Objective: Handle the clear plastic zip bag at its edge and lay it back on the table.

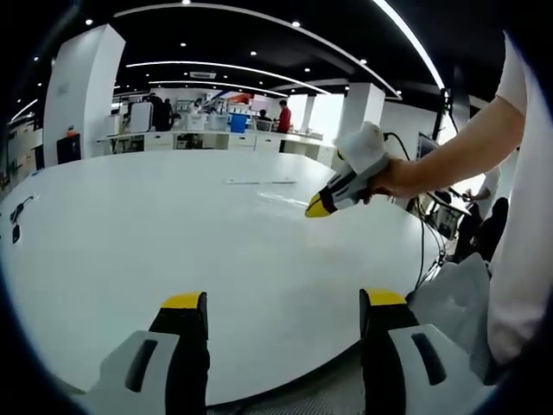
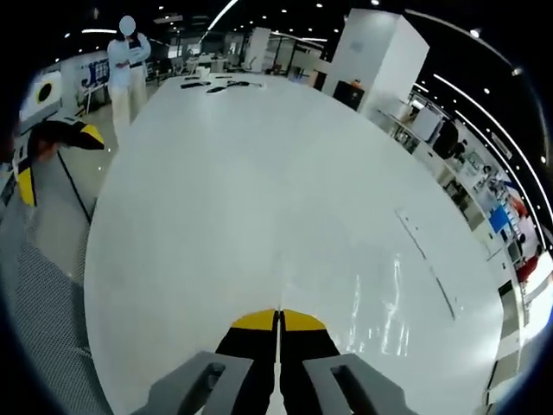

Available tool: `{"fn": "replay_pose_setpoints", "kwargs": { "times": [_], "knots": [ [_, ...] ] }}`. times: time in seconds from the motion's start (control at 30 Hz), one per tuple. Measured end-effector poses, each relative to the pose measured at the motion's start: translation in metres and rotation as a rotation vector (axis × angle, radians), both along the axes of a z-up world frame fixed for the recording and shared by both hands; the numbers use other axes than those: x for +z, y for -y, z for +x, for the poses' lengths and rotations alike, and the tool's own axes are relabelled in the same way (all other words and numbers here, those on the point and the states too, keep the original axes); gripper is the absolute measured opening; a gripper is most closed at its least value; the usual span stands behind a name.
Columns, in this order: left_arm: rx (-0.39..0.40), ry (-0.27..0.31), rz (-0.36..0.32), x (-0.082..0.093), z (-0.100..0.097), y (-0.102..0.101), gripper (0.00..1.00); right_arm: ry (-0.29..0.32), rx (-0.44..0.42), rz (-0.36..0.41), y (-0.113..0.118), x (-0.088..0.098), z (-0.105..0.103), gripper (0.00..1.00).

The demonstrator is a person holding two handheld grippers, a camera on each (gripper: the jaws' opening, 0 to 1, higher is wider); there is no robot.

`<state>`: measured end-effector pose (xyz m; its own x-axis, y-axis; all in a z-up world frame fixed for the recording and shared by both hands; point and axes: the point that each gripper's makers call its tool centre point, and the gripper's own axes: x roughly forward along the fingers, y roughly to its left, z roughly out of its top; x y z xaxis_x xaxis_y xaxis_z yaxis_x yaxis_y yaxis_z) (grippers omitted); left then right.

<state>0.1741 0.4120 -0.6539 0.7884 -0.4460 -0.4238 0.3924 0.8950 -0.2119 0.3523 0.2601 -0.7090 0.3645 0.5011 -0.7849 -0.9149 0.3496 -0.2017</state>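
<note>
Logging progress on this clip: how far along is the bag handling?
Apparently done: the clear plastic zip bag lies flat on the white oval table. In hand: the right gripper is shut at the bag's near edge; whether it pinches the film is unclear. The left gripper is open, away from the bag. Left: releasing, if gripped, and pulling back.

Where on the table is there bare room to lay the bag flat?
The white table is bare between the open left gripper and the clear zip bag, whose edges are faint. The shut right gripper hovers at the bag, so that side is crowded. A dark cable lies at the far left edge.
</note>
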Motion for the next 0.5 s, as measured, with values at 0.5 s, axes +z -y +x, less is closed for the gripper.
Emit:
{"fn": "replay_pose_setpoints", "kwargs": {
  "times": [0.5],
  "knots": [
    [-0.041,-0.023,0.014,-0.004,-0.005,0.004,0.68,0.065,0.051,0.080,0.008,0.062,-0.022,0.00]
  ]
}}
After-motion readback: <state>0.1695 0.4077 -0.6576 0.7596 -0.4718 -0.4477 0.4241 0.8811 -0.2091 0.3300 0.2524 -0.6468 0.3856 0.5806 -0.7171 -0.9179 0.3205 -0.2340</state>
